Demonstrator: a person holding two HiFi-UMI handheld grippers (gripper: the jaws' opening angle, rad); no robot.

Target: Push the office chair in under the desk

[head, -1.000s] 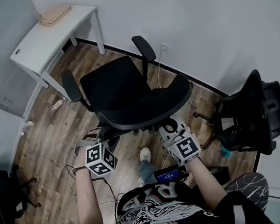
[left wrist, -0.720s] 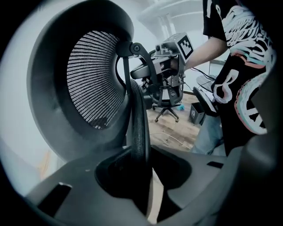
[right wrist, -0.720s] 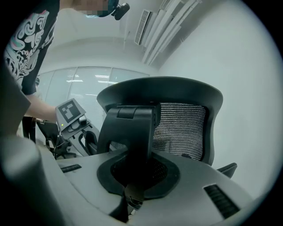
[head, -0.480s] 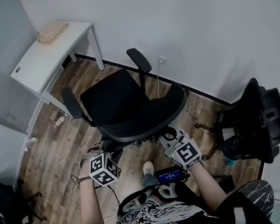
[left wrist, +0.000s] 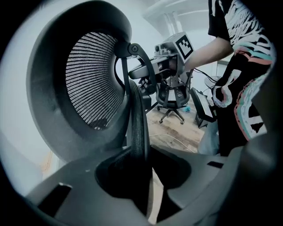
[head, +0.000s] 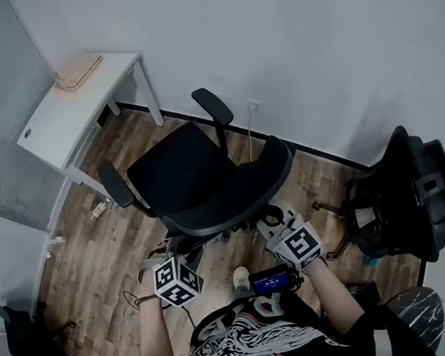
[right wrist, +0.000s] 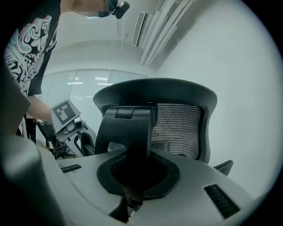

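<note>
The black office chair (head: 178, 167) stands on the wood floor with its seat facing the white desk (head: 71, 108) at the upper left. I stand behind its curved backrest (head: 237, 194). My left gripper (head: 181, 258) is shut on the backrest's left edge; in the left gripper view (left wrist: 148, 163) the thin mesh rim (left wrist: 138, 119) runs down between the jaws. My right gripper (head: 277, 221) is shut on the backrest's right part; in the right gripper view (right wrist: 132, 185) the black back support (right wrist: 128, 132) sits between its jaws.
A second black chair (head: 407, 195) stands close at the right by the wall. A woven flat thing (head: 78, 70) lies on the desk. A cable hangs from the wall socket (head: 253, 104) behind the chair. Another chair base (head: 19, 344) shows at the lower left.
The chair has rolled a little away from me toward the wall and desk, both grippers still on its backrest. I have stepped after it.
</note>
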